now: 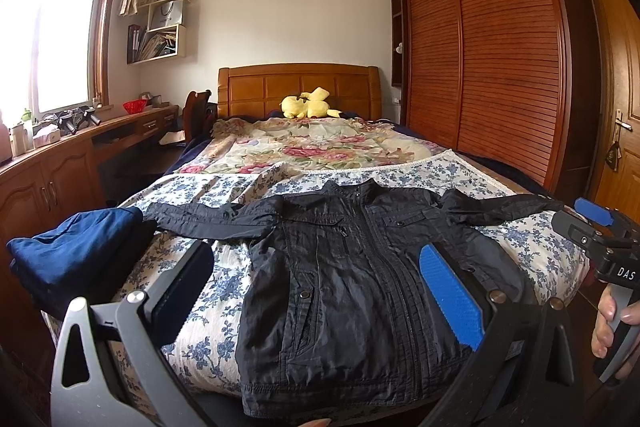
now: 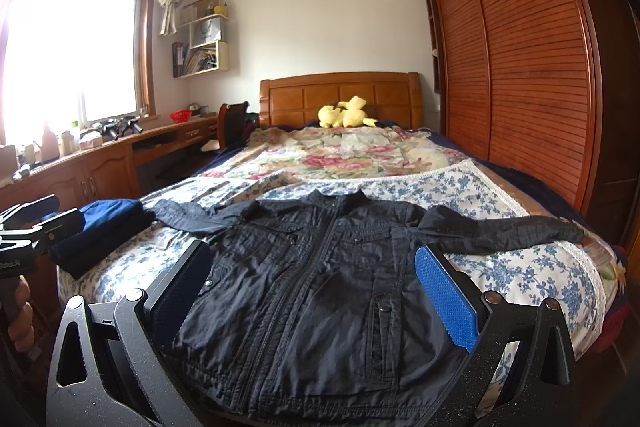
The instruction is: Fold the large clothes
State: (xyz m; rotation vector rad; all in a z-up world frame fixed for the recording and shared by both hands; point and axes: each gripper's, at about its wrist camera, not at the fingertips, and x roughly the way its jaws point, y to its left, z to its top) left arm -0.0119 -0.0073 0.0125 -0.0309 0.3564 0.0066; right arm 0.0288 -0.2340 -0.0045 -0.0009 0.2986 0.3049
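a black jacket (image 1: pixel 344 275) lies spread flat, front up and zipped, across the foot of a bed (image 1: pixel 532 239) covered in a blue-flowered sheet, filling the lower centre of both views. its sleeves stretch out to either side, the collar pointing toward the wooden headboard (image 1: pixel 298 89) at mid-frame.

the left tongs (image 1: pixel 320 291) hang just above the jacket's lower half, spread wide, one blue pad at lower right of the left view, a dark one at lower left, nothing between them. the right tongs (image 2: pixel 316 287) are likewise spread wide over the jacket's hem area, holding nothing; they also show at the right edge of the left view, gripped by a hand (image 1: pixel 612 323).

a folded blue garment (image 1: pixel 76 247) sits at the bed's left edge, its corner just beside the jacket's sleeve end. a yellow plush toy (image 1: pixel 308 103) rests against the headboard at centre, behind a rose-patterned quilt (image 1: pixel 312 145). a slatted wooden wardrobe (image 1: pixel 492 47) fills the upper right; a bright window (image 1: pixel 52 27) and a long wooden table (image 1: pixel 132 121) run along the left.
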